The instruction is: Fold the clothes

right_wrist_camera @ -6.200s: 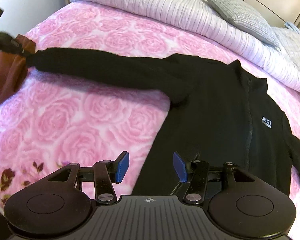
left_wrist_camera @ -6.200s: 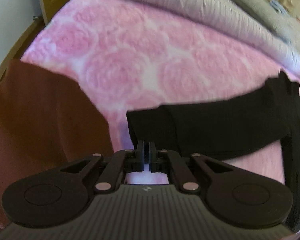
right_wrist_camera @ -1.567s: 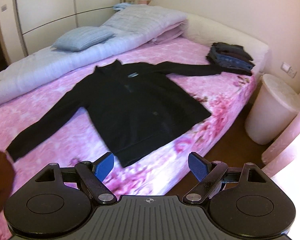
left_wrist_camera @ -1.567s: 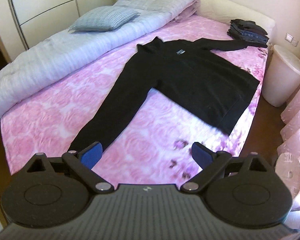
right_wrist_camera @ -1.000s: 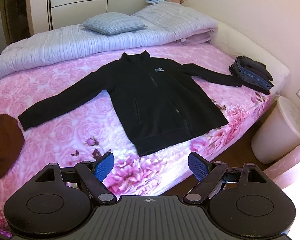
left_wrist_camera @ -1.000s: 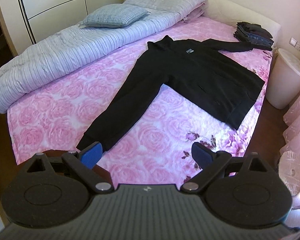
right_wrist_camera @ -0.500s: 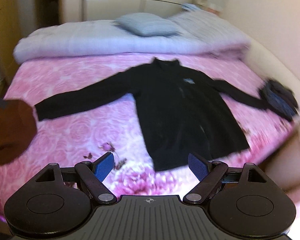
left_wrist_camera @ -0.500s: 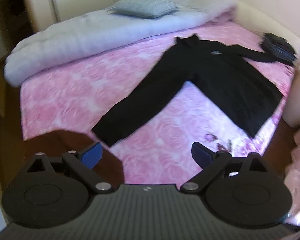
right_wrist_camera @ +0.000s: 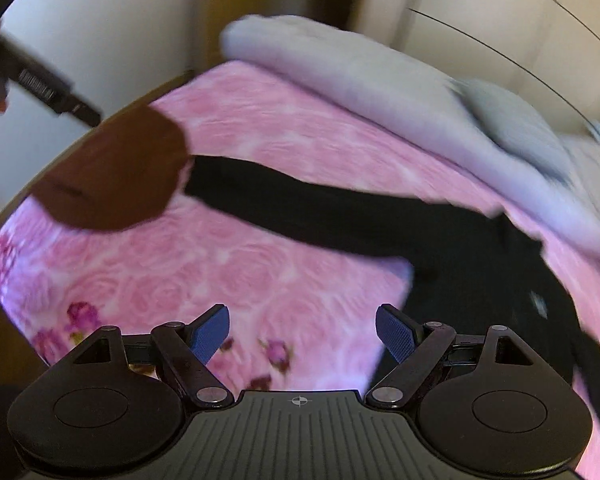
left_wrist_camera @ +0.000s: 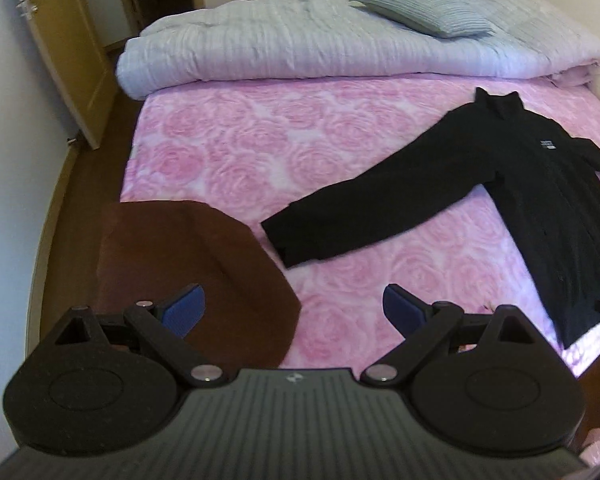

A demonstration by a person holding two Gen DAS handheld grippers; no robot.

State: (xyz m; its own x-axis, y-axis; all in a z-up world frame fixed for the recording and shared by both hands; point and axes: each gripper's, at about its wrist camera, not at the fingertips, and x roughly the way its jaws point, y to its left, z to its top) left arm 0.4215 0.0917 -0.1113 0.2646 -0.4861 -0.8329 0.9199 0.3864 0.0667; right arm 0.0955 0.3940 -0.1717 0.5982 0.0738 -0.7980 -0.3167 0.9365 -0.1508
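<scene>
A black zip jacket lies spread flat on the pink rose bedspread, one sleeve stretched toward me. It also shows, blurred, in the right wrist view. My left gripper is open and empty, held above the near bed edge short of the sleeve cuff. My right gripper is open and empty above the bedspread, left of the jacket body. The left gripper's handle shows at the upper left of the right wrist view.
A brown fabric-covered shape sits at the near bed corner beside the cuff; it also shows in the right wrist view. A rolled lilac duvet and a blue pillow lie along the far side. A wooden door stands left.
Both grippers have swung left and moved closer to the bed. They stay open. The jacket has not moved.
</scene>
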